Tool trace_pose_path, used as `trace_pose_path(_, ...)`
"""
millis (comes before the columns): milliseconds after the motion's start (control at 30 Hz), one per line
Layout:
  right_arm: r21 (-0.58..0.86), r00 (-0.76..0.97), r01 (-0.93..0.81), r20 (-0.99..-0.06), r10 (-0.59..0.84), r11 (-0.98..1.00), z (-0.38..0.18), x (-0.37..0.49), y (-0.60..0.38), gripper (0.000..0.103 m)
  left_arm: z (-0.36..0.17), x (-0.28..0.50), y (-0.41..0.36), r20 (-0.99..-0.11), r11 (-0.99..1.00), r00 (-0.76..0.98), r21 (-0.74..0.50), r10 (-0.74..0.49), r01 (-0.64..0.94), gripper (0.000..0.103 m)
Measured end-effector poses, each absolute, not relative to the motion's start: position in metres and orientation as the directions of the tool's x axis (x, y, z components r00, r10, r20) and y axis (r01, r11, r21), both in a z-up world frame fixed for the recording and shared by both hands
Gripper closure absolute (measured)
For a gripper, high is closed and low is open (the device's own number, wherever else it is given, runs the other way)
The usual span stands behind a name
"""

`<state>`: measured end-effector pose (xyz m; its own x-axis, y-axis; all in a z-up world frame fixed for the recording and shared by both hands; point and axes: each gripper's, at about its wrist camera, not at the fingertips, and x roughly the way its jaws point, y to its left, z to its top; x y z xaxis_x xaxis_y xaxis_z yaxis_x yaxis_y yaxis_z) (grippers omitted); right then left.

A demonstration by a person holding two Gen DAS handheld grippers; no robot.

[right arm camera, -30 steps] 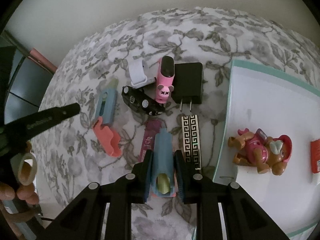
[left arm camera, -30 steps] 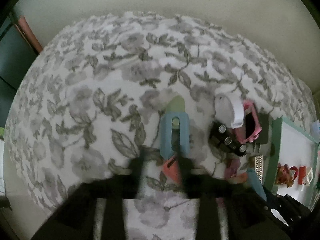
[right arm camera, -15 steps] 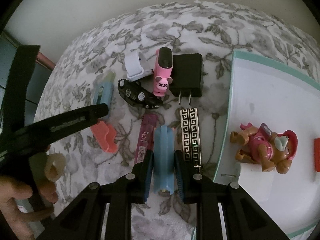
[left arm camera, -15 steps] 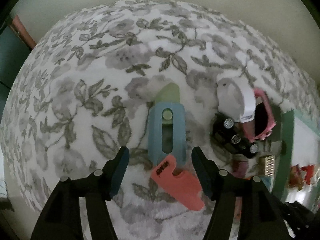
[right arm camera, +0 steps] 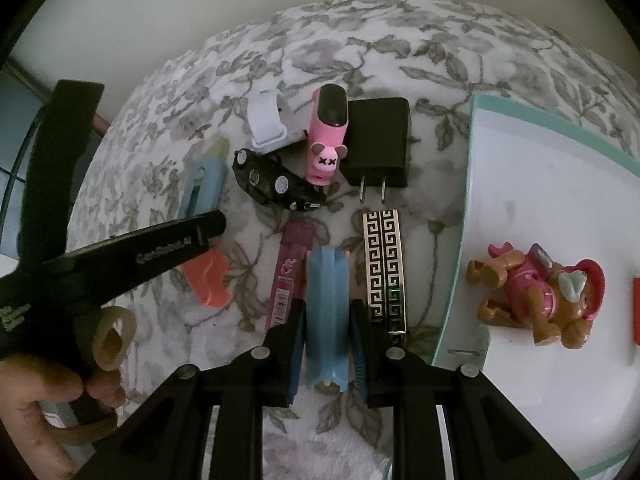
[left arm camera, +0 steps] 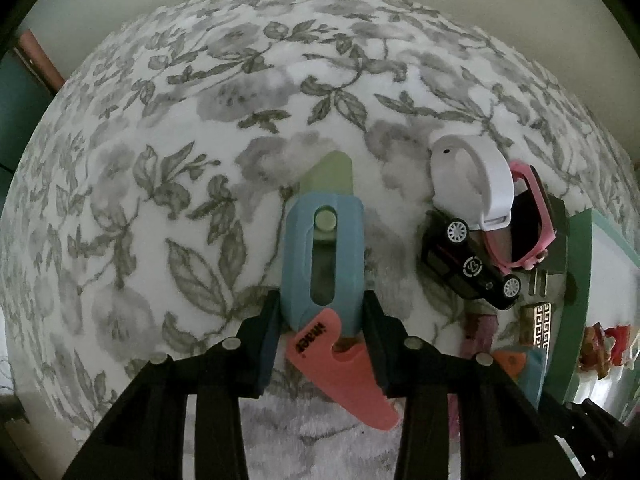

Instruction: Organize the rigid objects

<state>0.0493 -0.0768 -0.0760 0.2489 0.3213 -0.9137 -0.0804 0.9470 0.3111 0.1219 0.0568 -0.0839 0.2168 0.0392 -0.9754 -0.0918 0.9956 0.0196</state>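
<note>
Your left gripper [left arm camera: 322,312] has its jaws down on either side of the near end of the blue utility knife [left arm camera: 323,256], pads touching or all but touching its flanks; you look closed on it, though whether it is truly clamped or just bracketed I cannot tell for sure. The knife lies flat on the floral cloth [left arm camera: 200,120] with its pale green blade tip pointing far, and the coral clip [left arm camera: 340,356] overlaps its near end, running under your right-hand pad, so a lift may drag the clip along. Your right gripper [right arm camera: 326,344] is closed on a light blue ribbed piece [right arm camera: 326,312], held lengthwise between the pads above the cloth, with the magenta strip [right arm camera: 290,276] just left of it and the black-and-white patterned bar [right arm camera: 385,272] just right. Gripping along the long axis suits both narrow items, since the flat sides give the pads something square to press. The white tray with the teal rim [right arm camera: 472,160] sits to the right, already holding a brown and pink toy pup [right arm camera: 536,296] and something orange at the far right edge, so it is probably the place things are being gathered. Farther off lie the black toy car [right arm camera: 272,184], white band [right arm camera: 266,122], pink bear-faced band [right arm camera: 326,140] and black plug adapter [right arm camera: 378,142], clustered close, some touching, all apparently waiting their turn.
</note>
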Motion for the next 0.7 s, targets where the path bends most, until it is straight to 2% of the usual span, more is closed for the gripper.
trace_pose_path(700,0.21,0.27,-0.146,-0.932,0.243,0.967,-0.082,0.049,-0.058,0.08,-0.069,0.108,0.061,-0.973,0.992,0.226,0.029,0.056,-0.12,0.062)
